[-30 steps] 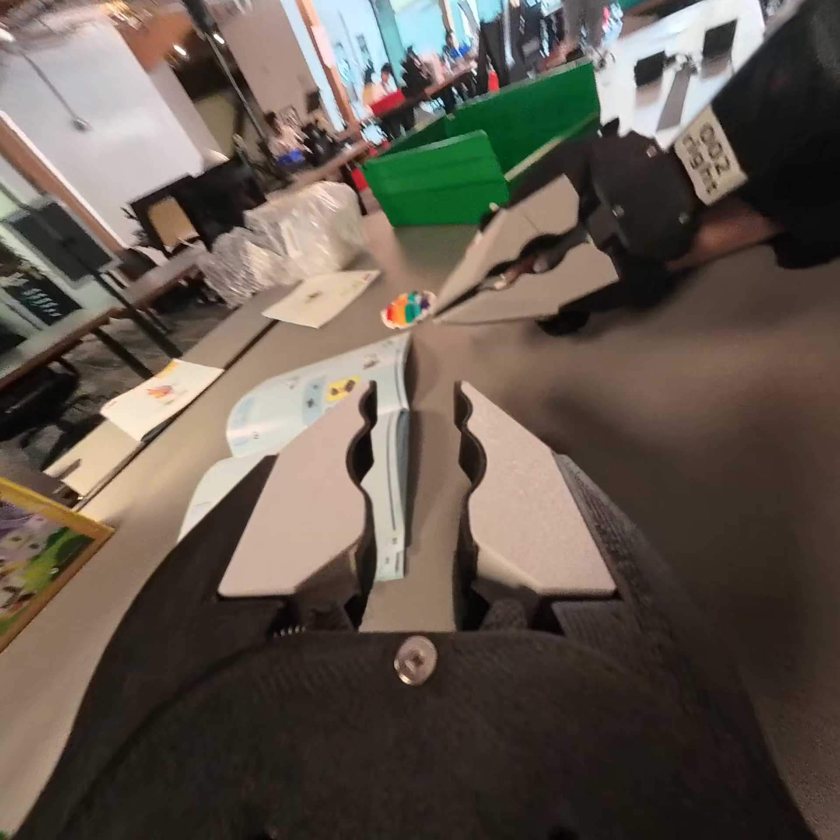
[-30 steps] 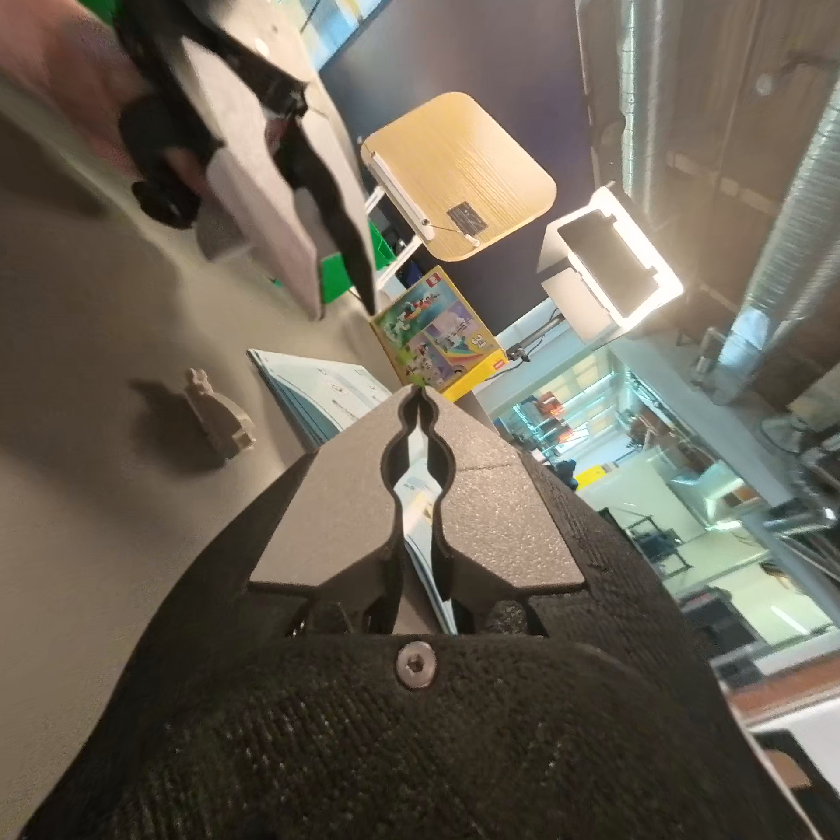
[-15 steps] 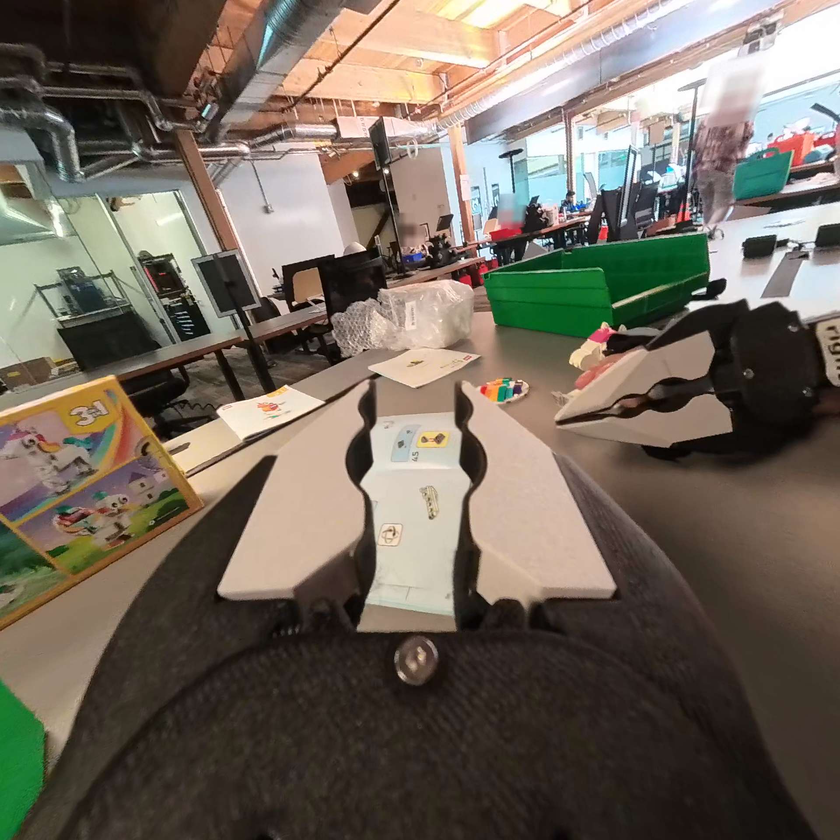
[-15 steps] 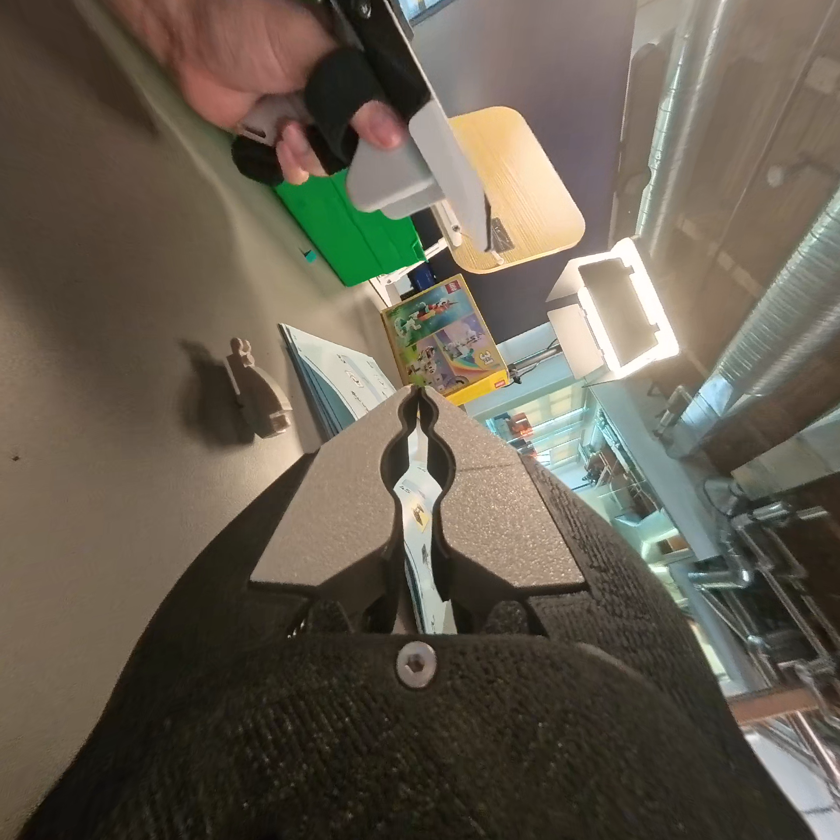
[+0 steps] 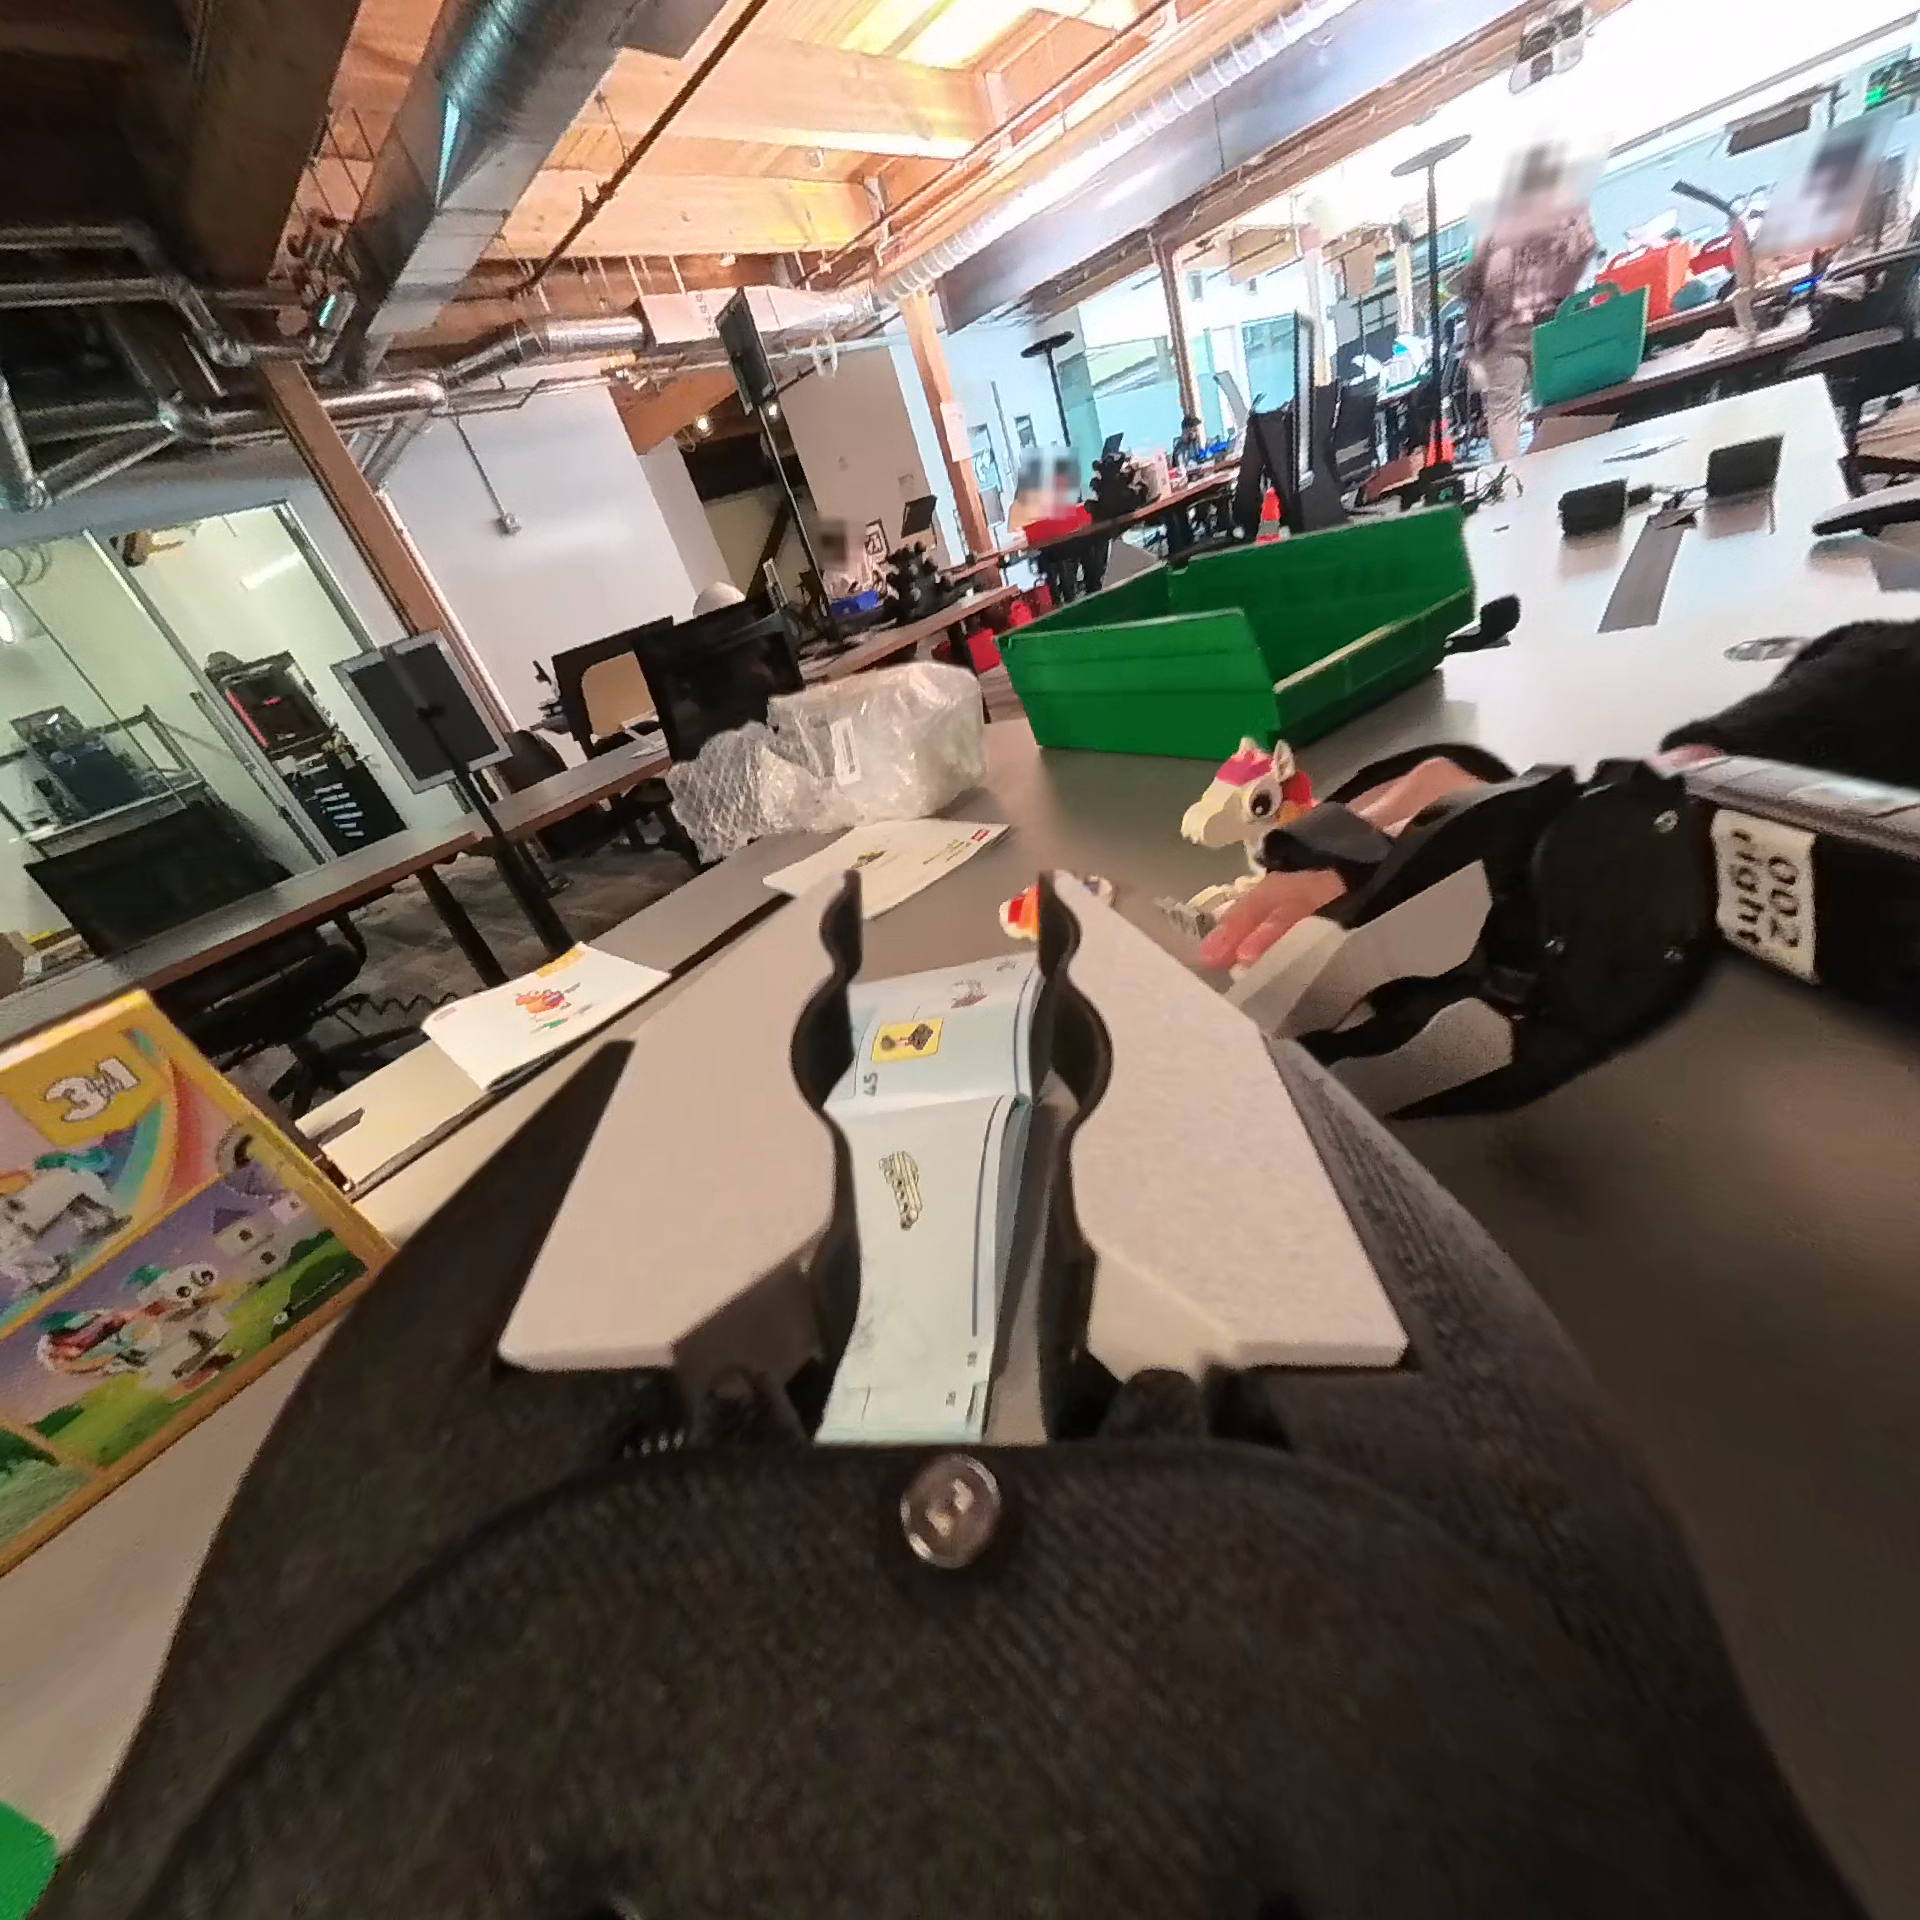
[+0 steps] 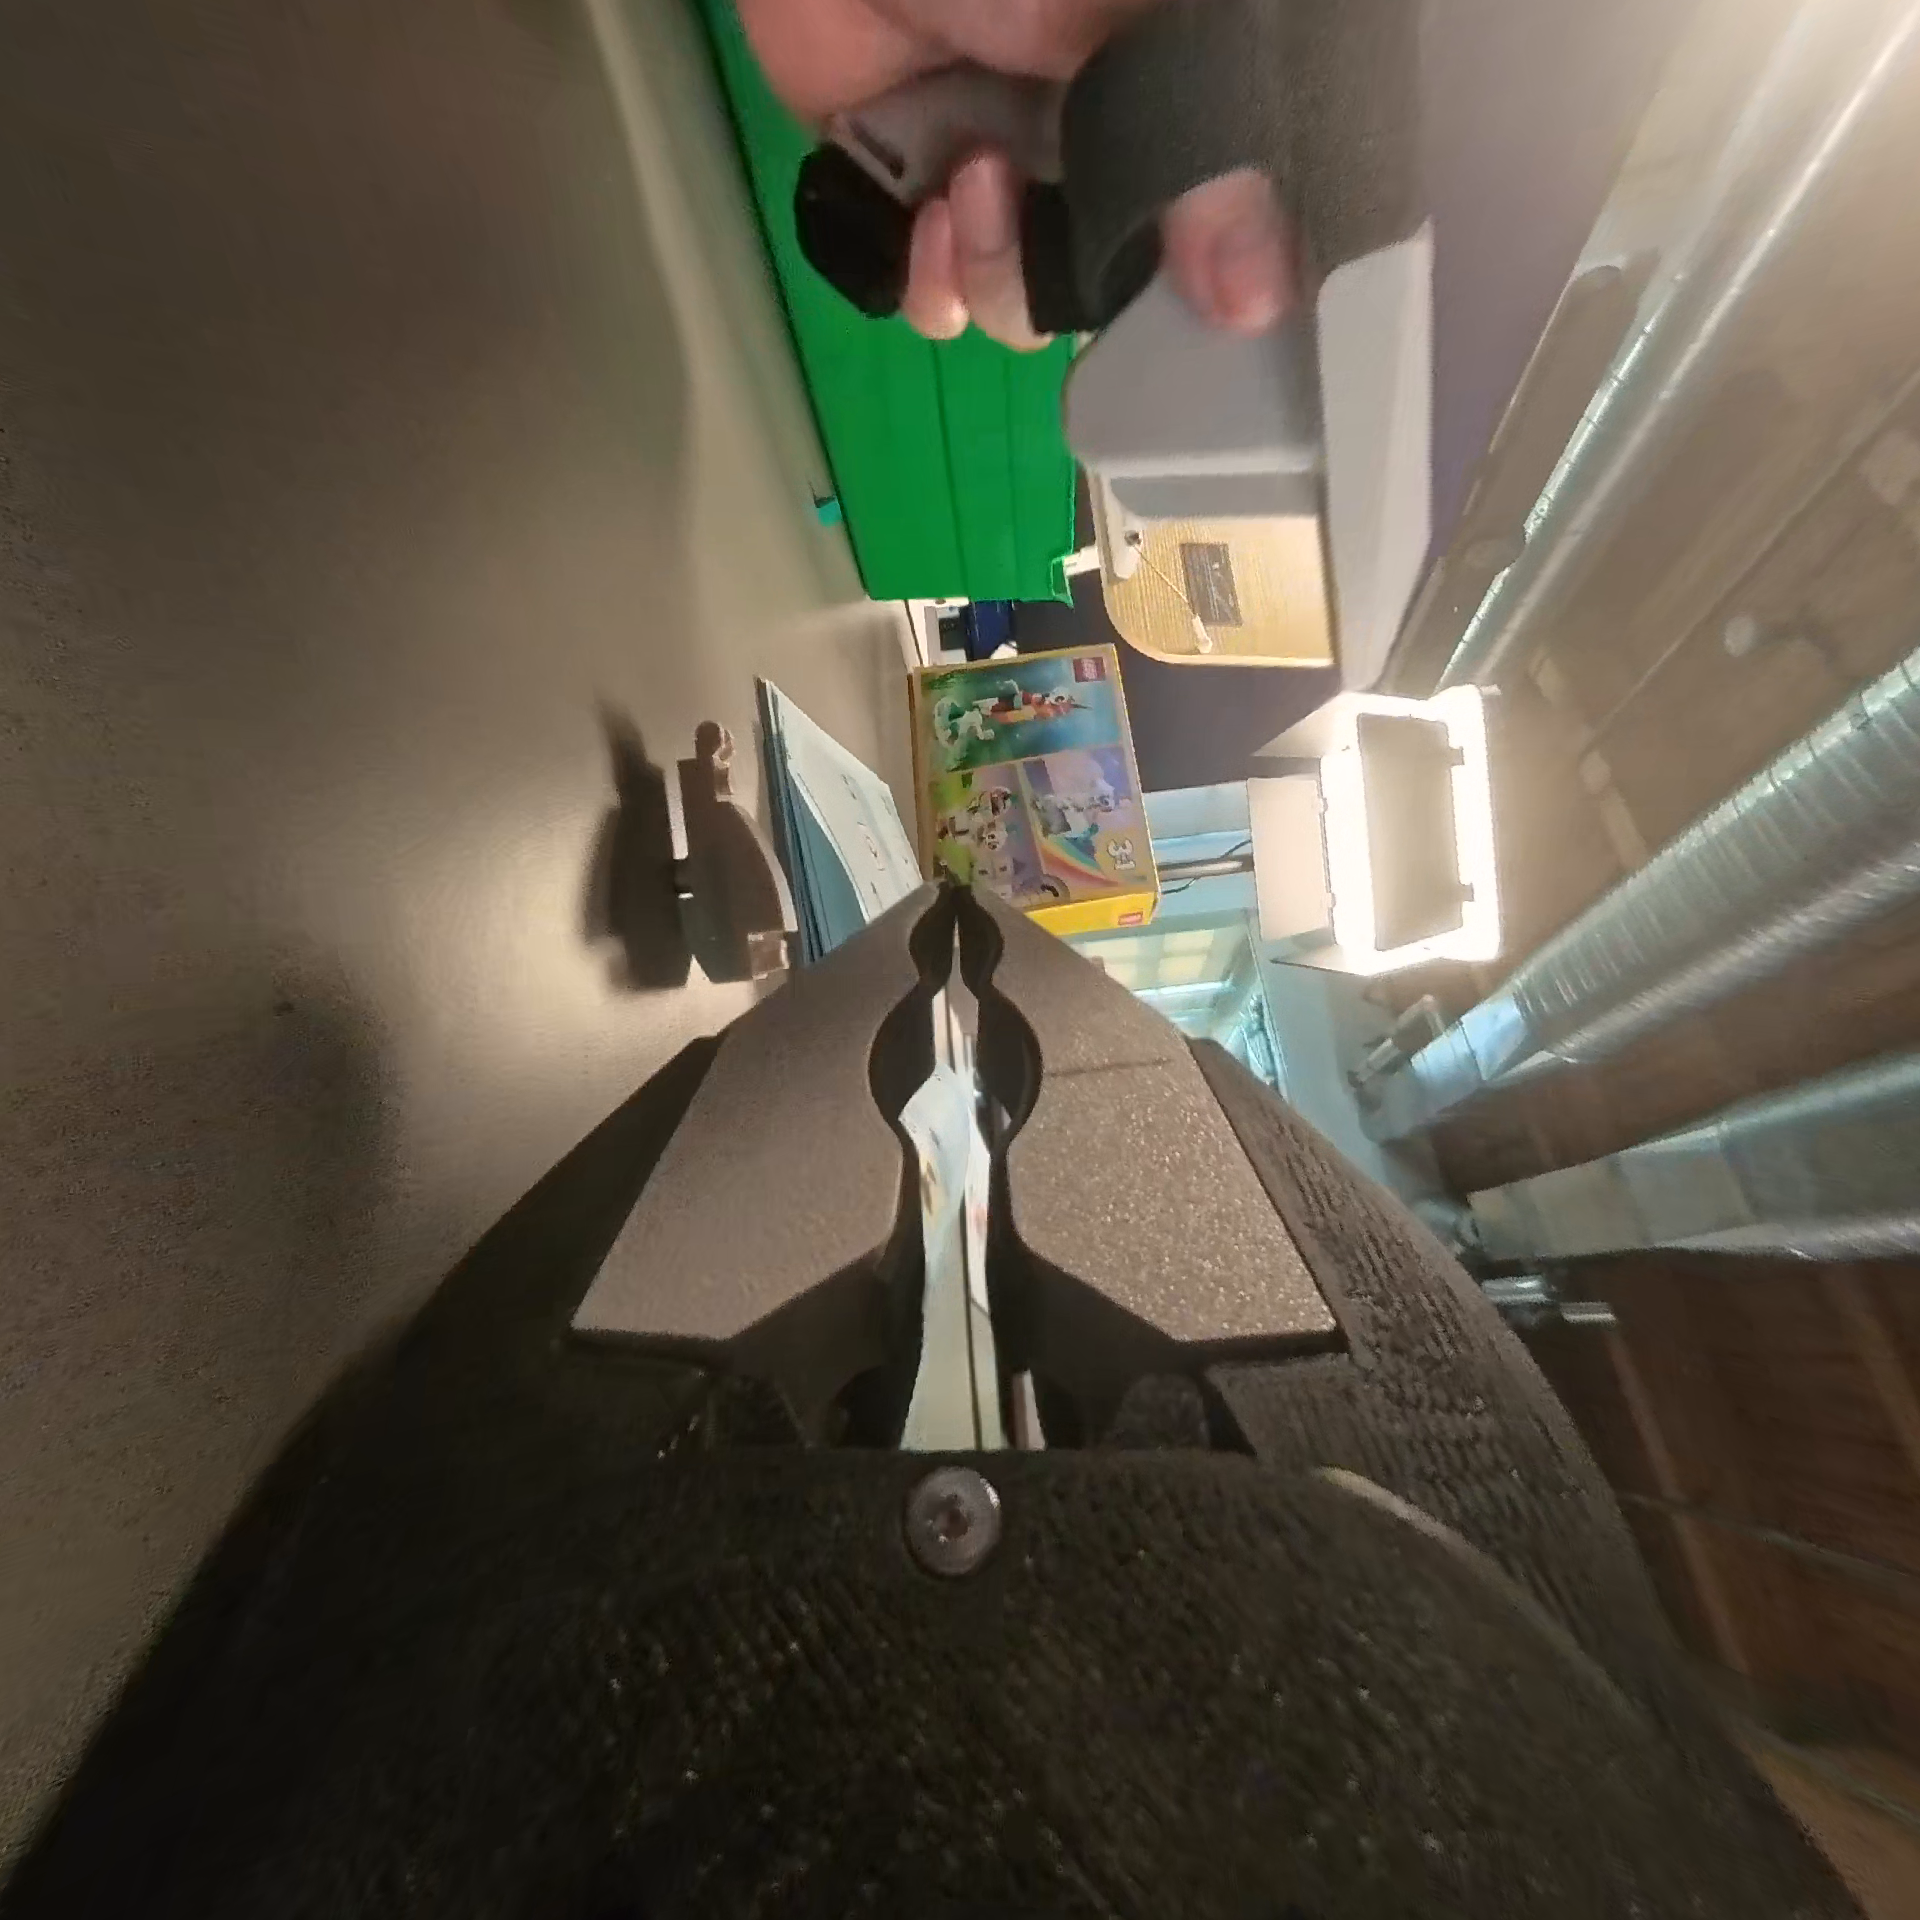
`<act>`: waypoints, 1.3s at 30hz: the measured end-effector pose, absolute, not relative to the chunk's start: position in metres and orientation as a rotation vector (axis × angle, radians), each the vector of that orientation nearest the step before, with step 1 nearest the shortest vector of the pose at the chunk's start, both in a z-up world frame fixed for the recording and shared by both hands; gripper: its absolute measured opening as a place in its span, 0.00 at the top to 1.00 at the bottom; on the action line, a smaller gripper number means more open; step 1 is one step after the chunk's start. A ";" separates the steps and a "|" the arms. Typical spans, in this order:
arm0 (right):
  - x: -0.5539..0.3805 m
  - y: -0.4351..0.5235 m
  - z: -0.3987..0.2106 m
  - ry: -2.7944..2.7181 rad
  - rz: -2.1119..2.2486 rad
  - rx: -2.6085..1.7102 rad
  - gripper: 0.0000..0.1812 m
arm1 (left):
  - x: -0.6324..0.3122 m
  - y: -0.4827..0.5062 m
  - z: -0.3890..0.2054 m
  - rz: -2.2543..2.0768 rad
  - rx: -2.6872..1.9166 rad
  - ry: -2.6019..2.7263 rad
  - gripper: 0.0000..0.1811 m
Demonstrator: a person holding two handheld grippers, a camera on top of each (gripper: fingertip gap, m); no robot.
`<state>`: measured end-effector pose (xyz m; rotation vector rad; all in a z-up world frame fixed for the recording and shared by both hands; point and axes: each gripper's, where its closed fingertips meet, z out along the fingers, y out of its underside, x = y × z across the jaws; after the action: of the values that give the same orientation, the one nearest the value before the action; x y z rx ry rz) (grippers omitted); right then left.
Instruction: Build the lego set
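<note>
left gripper [image 5: 948,914] hovers low over the grey table [image 5: 1662,1247], jaws apart, nothing btwn them; open instruction booklet [image 5: 925,1132] lies flat under the gap. right gripper [image 6: 954,900] is turned on its side, tips pressed together, nothing seen held. partly built lego unicorn [image 5: 1252,795] stands on the table beyond the right gripper, near a green bin [image 5: 1236,665]. lego box [image 5: 135,1247] stands at left. small grey lego piece [image 6: 727,862] sits just beside the booklet.
</note>
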<state>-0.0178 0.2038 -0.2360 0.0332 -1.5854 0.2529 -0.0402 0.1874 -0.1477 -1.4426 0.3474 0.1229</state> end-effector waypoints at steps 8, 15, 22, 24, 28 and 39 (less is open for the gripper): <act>-0.026 0.215 -0.224 -1.539 0.212 -0.060 1.00 | -0.100 0.099 -0.075 0.099 -1.414 0.003 0.78; -0.032 0.233 -0.218 -1.514 0.228 -0.171 1.00 | -0.236 0.042 -0.102 0.053 -1.776 -0.379 0.65; -0.032 0.246 -0.217 -1.509 0.245 -0.236 1.00 | -0.331 0.025 -0.183 0.071 -2.170 -0.579 0.77; -0.033 0.246 -0.218 -1.515 0.249 -0.236 1.00 | -0.342 0.023 -0.215 -0.010 -2.289 -0.654 0.78; -0.033 0.242 -0.221 -1.528 0.256 -0.220 1.00 | -0.352 0.017 -0.264 -0.044 -2.460 -0.740 0.78; -0.033 0.242 -0.220 -1.531 0.289 -0.234 1.00 | -0.350 0.014 -0.284 -0.008 -2.526 -0.717 0.84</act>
<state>-0.0328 0.2420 -0.2201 -0.2342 -1.5307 0.2890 -0.3499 0.0135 -0.2842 -2.5265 -0.7166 -0.0075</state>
